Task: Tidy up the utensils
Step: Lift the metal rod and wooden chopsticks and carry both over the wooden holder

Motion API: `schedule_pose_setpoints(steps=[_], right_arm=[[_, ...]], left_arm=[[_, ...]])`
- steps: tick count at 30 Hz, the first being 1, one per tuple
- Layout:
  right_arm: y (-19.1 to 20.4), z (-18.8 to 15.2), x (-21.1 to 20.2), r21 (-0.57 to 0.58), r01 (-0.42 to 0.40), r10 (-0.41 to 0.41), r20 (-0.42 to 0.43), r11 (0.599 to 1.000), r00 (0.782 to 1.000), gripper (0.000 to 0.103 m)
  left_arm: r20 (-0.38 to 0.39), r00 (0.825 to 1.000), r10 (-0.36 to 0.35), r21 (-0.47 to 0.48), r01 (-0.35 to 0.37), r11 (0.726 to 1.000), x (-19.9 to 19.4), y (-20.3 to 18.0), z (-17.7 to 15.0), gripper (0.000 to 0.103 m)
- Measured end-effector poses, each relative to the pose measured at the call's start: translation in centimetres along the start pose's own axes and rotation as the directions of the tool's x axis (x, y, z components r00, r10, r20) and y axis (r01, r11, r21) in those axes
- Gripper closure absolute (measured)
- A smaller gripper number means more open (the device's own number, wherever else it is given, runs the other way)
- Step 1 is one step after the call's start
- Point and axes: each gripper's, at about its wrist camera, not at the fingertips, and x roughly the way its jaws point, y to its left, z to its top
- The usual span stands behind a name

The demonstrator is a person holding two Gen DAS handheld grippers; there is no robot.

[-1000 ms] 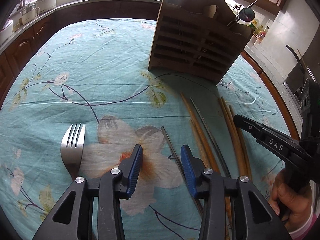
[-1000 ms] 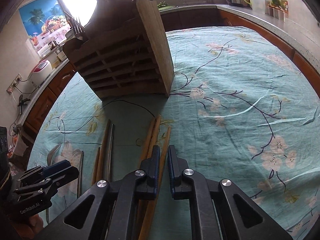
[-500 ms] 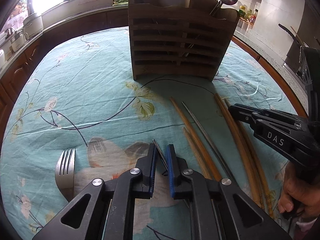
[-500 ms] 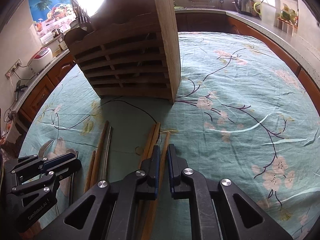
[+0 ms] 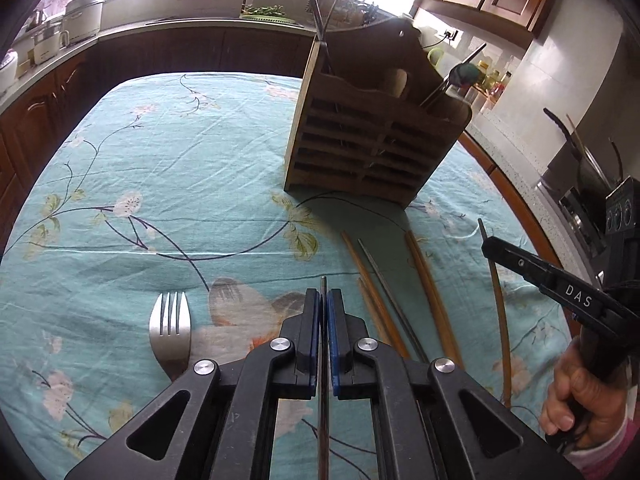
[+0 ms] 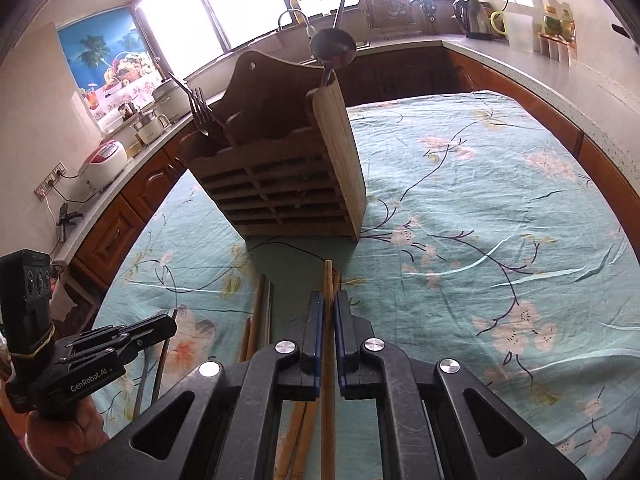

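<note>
My left gripper point(image 5: 324, 300) has its jaws closing the last bit onto a thin metal chopstick point(image 5: 323, 284), and the blue pads press on it. It hangs lifted above the cloth. My right gripper point(image 6: 328, 306) is shut on a wooden chopstick point(image 6: 328, 276), also raised off the table. The slatted wooden utensil holder point(image 5: 372, 144) point(image 6: 280, 188) stands ahead, with a spoon point(image 6: 334, 46) and forks point(image 6: 200, 108) in it. Loose wooden chopsticks point(image 5: 428, 288) and another metal chopstick point(image 5: 384, 280) lie on the cloth between the grippers. A fork point(image 5: 170, 328) lies to the left.
A teal floral tablecloth point(image 5: 180, 184) covers the table. Wooden cabinets and a counter with appliances point(image 6: 104, 160) ring the table. A person's hand point(image 5: 576, 404) grips the right tool at the right edge of the left wrist view.
The left gripper closed from wide open onto the metal chopstick and lifted it. The right gripper rose with its wooden chopstick, so both views now look down from higher.
</note>
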Motion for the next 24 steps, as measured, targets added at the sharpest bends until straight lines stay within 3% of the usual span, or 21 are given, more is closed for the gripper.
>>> schedule_pose_setpoints(steps=[7, 14, 24], right_arm=[[1.3, 0.7, -4.1, -0.009, -0.035, 0.036, 0.085, 0.999, 0.996, 0.098], [2.6, 1.6, -8.6, -0.033, -0.049, 0.055, 0.194, 0.998, 0.979, 0.098], [3.8, 2.7, -11.7, -0.058, -0.044, 0.058, 0.286, 0.997, 0.956, 0.098]], left_arm=[[0.107, 0.992, -0.065, 0.013, 0.064, 0.998, -6.0, -0.2, -0.1, 0.101], [0.206, 0.97, -0.126, 0.017, 0.126, 0.992, -11.7, 0.2, -0.8, 0.101], [0.297, 0.943, -0.151, 0.05, 0.143, 0.989, -16.4, 0.4, -2.0, 0.101]])
